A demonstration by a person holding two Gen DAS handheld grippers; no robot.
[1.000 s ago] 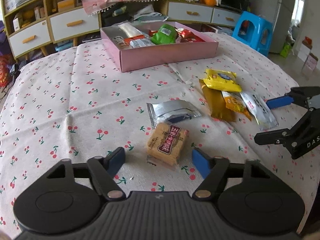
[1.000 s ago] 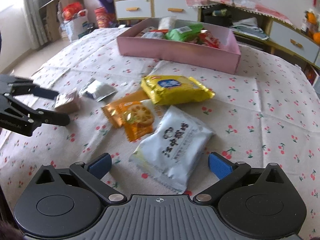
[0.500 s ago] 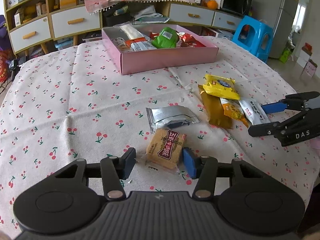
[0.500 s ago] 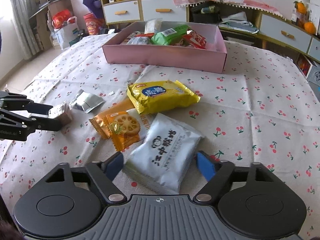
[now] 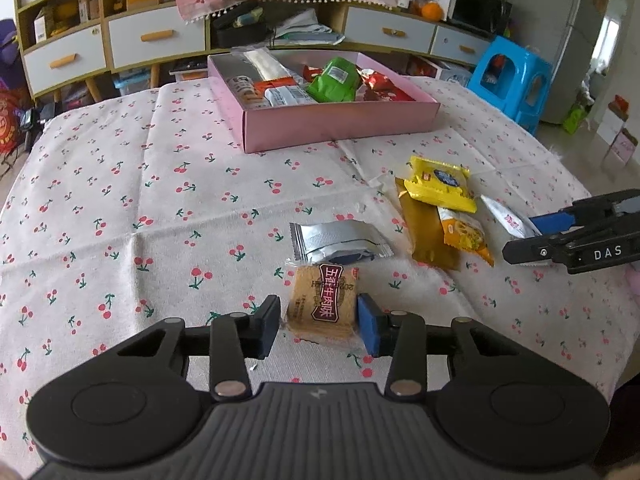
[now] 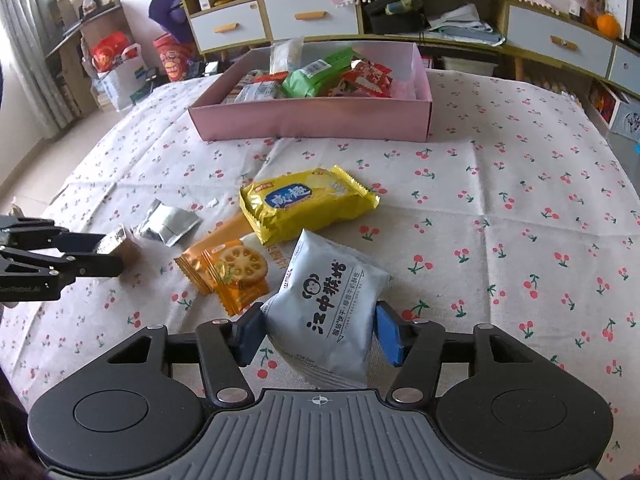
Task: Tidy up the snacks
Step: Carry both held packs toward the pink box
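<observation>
My left gripper (image 5: 318, 326) has closed in around a small tan biscuit packet (image 5: 323, 306) on the cherry-print tablecloth; both pads sit at its sides. My right gripper (image 6: 320, 334) straddles a pale grey-blue snack bag (image 6: 334, 302); its pads touch or nearly touch the bag's sides. A silver packet (image 5: 336, 240), orange packets (image 6: 228, 270) and a yellow packet (image 6: 304, 202) lie between them. The pink box (image 5: 336, 122) with several snacks stands at the far side. The left gripper also shows in the right wrist view (image 6: 108, 254), and the right gripper in the left wrist view (image 5: 520, 236).
Cabinets with drawers (image 5: 156, 42) line the wall behind the table. A blue plastic stool (image 5: 510, 80) stands at the right. The table's edge falls away close to the right gripper's side (image 5: 600, 208).
Both grippers moved forward and narrowed: the left around the tan biscuit packet, the right around the grey-blue bag. The snacks on the cloth have not shifted.
</observation>
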